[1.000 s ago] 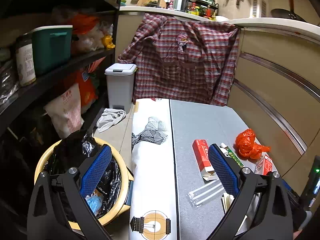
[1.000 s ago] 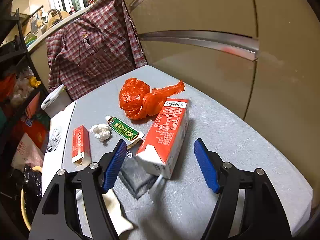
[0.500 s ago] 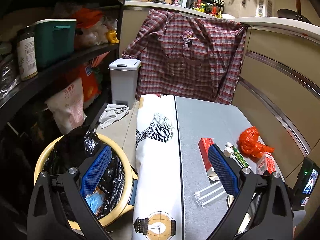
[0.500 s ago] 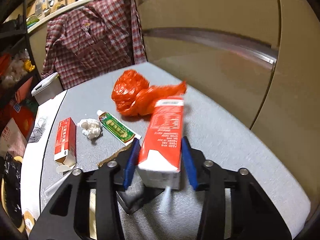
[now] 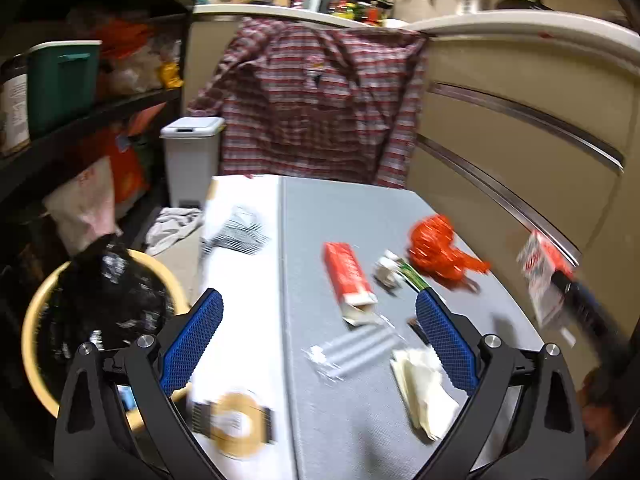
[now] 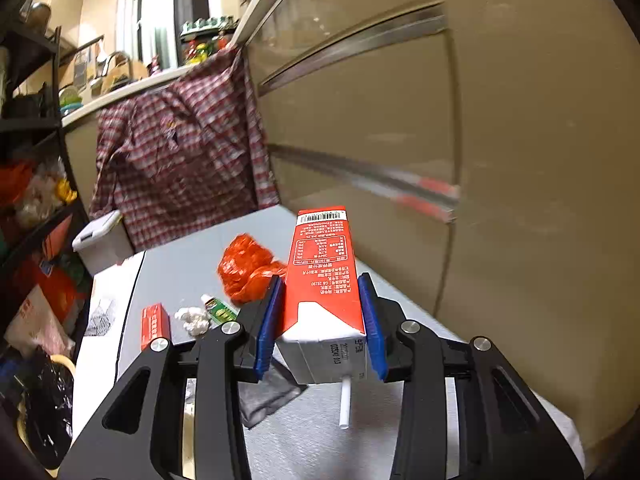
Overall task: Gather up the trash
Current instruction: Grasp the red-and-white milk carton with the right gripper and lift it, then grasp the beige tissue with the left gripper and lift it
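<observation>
A red and white carton (image 6: 323, 292) is clamped between the blue pads (image 6: 267, 324) of the right gripper (image 6: 320, 326) and held off the grey table (image 6: 180, 268), a white straw (image 6: 345, 404) hanging from its near end. Behind the carton, an orange bag (image 6: 246, 268) lies on the table. The left gripper (image 5: 320, 346) is held wide open above the table, gripping nothing, with the lined bin (image 5: 36, 316) to the table's left.

Grey table (image 5: 332, 216) w/ red box (image 5: 348, 274), orange bag (image 5: 436, 248) (crumpled).
</observation>
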`<control>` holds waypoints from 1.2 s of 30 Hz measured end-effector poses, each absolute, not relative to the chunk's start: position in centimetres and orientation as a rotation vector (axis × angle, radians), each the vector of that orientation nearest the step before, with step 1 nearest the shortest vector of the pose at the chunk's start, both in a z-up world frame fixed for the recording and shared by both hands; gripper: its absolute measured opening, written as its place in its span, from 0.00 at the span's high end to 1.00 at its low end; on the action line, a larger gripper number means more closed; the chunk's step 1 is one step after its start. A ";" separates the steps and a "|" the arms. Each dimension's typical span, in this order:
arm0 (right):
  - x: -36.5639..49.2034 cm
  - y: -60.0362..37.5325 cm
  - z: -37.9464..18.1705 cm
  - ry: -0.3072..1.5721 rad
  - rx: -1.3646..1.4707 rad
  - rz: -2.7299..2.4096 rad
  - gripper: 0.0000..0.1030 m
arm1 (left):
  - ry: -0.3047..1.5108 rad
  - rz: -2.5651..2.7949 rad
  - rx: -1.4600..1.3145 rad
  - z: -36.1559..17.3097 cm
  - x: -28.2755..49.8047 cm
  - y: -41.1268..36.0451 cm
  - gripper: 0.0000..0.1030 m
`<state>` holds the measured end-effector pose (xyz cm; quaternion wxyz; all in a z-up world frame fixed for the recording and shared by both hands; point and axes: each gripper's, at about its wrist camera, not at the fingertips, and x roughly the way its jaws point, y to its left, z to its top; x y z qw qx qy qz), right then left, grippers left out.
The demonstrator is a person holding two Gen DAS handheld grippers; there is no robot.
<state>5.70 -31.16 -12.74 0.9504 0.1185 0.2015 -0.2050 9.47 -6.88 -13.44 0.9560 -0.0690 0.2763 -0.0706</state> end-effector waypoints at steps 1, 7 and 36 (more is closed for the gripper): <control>5.2 -31.3 -12.6 0.406 0.248 -0.424 0.63 | 0.561 -0.165 -0.124 -14.1 9.0 -7.8 0.09; 3.4 -32.5 -13.0 0.444 0.296 -0.455 0.63 | 0.595 -0.261 -0.029 -17.4 8.0 -12.1 0.09; 3.2 -32.4 -14.1 0.471 0.335 -0.427 0.63 | 0.579 -0.333 -0.024 -15.7 8.7 -12.1 0.98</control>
